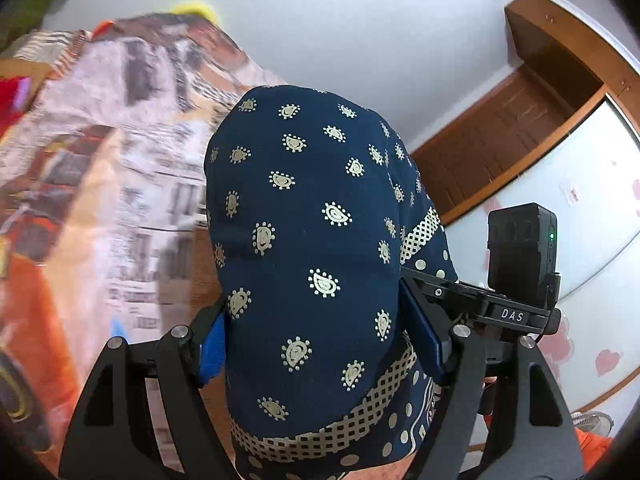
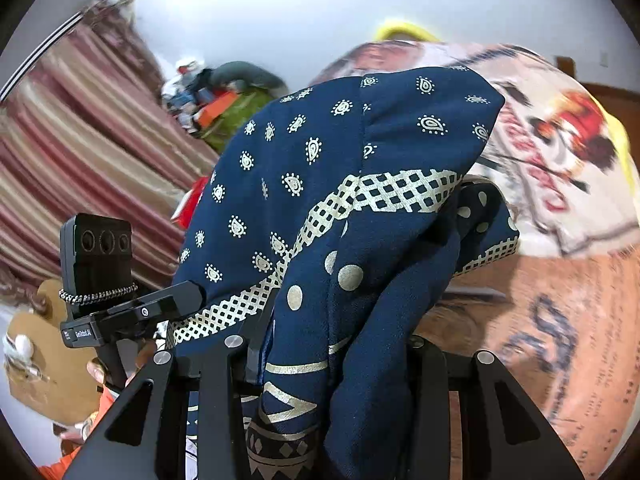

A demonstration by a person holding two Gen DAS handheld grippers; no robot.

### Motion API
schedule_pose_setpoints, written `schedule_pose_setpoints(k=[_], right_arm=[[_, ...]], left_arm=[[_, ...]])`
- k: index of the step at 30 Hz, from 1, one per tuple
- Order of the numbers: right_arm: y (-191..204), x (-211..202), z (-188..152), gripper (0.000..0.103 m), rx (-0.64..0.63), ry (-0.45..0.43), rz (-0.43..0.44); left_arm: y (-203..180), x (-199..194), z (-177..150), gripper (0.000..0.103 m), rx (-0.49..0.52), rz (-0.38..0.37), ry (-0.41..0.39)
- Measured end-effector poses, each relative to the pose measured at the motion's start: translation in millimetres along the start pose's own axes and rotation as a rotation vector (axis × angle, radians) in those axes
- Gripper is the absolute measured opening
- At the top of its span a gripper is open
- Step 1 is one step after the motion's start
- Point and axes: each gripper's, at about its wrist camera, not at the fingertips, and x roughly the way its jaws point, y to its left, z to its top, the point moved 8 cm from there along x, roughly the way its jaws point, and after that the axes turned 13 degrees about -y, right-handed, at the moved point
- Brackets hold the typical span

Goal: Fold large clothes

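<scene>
**Both tongs clamped on navy cloth, held aloft**

Left wrist: left tongs [image 1: 316,344] pinch the navy cloth [image 1: 308,240], which bulges between the pads.

Right wrist: right tongs [image 2: 336,364] grip bunched cloth [image 2: 340,184] above the bedspread [image 2: 560,184]. Likely light, limp, slippery; grab hems or corners.

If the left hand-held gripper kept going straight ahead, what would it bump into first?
The left hand-held gripper already clamps the navy paisley-printed cloth, which fills its forward line. Past that, probably the pale plain surface, though depth is unclear.
</scene>
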Motion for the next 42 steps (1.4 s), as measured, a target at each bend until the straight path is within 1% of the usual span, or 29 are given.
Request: schedule_pose_setpoints(k=[5,10,14,18,22,24,26,29,31,32,33,34,36,37,40,41,42], right_arm=[[44,35,-9,0.037,-0.034,0.031,0.042],[65,81,-31,0.037,-0.023,0.088,0.062],[61,120,-57,0.037,0.005,0.169,0.055],[44,156,-83,0.037,0.049,0.253,0.041],[33,184,-108,0.037,0.045,0.324,0.023],[31,190,-113,0.037,0.031,0.337,0.022],[30,189,-115,0.037,0.002,0.344,0.023],[27,183,-117,0.042,-0.034,0.357,0.003],[29,174,-113,0.048,-0.068,0.352,-0.013],[28,167,-111,0.052,-0.095,0.341,-0.026],[29,161,-110,0.055,-0.112,0.332,-0.034],[29,152,-107,0.055,-0.146,0.317,-0.047],[35,138,-101,0.055,-0.212,0.287,-0.074],[41,130,-96,0.055,-0.261,0.261,-0.087],[66,109,-86,0.055,-0.4,0.183,-0.077],[72,106,-85,0.057,-0.433,0.165,-0.075],[78,103,-86,0.063,-0.464,0.152,-0.076]], left_arm=[[39,-41,4,0.076,-0.026,0.046,-0.032],[91,-56,-8,0.076,-0.091,0.092,-0.021],[133,-50,-29,0.076,-0.152,0.131,0.017],[172,-38,-49,0.076,-0.2,0.173,0.058],[196,-32,-65,0.076,-0.224,0.18,0.083],[199,-33,-71,0.076,-0.2,0.185,0.086],[196,-36,-72,0.077,-0.172,0.208,0.088],[194,-43,-72,0.078,-0.123,0.26,0.086],[191,-51,-70,0.078,-0.075,0.307,0.08],[188,-56,-69,0.077,-0.047,0.331,0.075],[184,-63,-66,0.077,0.001,0.373,0.065],[181,-67,-65,0.077,0.036,0.401,0.058],[169,-79,-59,0.077,0.144,0.477,0.032],[164,-82,-57,0.077,0.181,0.499,0.023],[149,-84,-57,0.077,0.262,0.532,-0.005],[145,-82,-59,0.077,0.275,0.531,-0.007],[142,-79,-62,0.077,0.29,0.531,-0.009]])
